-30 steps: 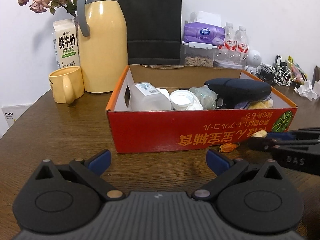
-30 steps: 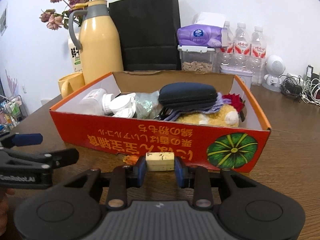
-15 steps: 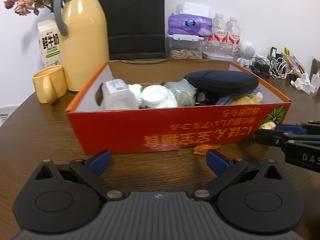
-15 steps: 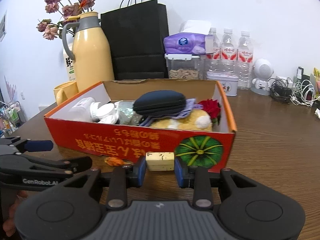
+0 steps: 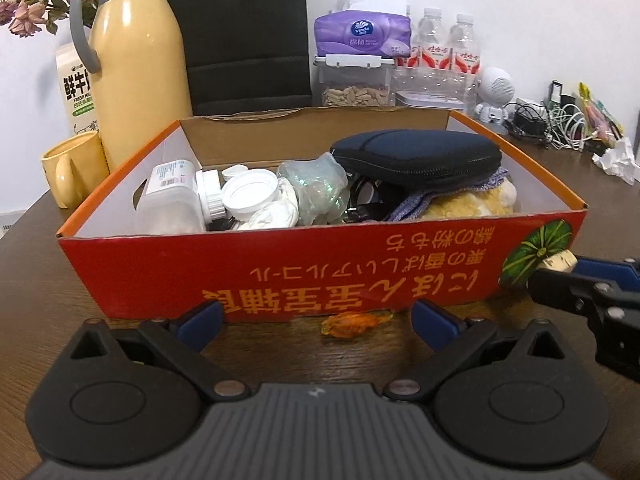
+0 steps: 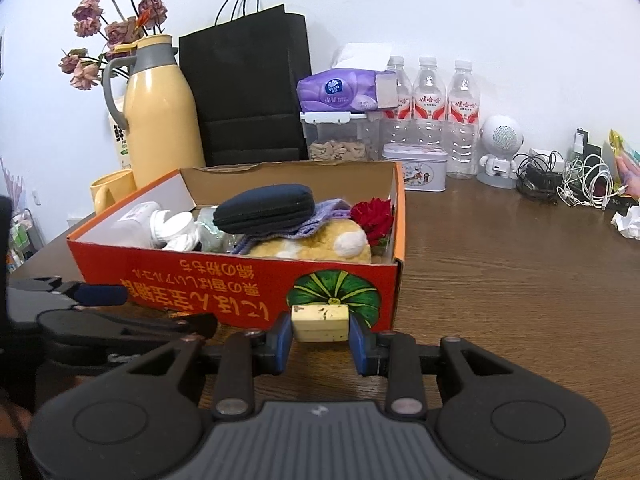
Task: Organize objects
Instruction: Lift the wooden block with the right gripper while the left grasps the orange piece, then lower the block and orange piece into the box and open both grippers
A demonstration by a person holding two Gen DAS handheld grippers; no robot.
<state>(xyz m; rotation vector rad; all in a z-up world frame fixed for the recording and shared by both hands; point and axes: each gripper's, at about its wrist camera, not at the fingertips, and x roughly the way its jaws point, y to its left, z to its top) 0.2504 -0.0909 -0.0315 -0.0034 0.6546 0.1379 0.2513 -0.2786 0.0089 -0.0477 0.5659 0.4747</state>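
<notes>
A red cardboard box (image 5: 320, 276) (image 6: 240, 292) stands on the brown table, holding a white pill bottle (image 5: 172, 196), a dark blue zip case (image 5: 420, 156) (image 6: 264, 208), a yellow plush toy (image 6: 312, 244) and a red flower (image 6: 374, 218). My right gripper (image 6: 320, 332) is shut on a cream eraser block (image 6: 320, 322) (image 5: 558, 262), held in front of the box's near right corner. My left gripper (image 5: 316, 320) is open and empty, just in front of the box. An orange wrapped candy (image 5: 352, 322) lies on the table between its fingertips.
Behind the box stand a yellow thermos (image 5: 136, 60), a yellow mug (image 5: 72, 168), a milk carton (image 5: 76, 88), a black paper bag (image 6: 248, 92), a tissue pack on a clear container (image 6: 344, 120), water bottles (image 6: 432, 112), a tin (image 6: 416, 168), a white robot speaker (image 6: 500, 148) and cables (image 6: 568, 180).
Both grippers have risen and drawn back slightly, so more of the box's inside shows. The right gripper, still holding the eraser, has shifted right along the box front.
</notes>
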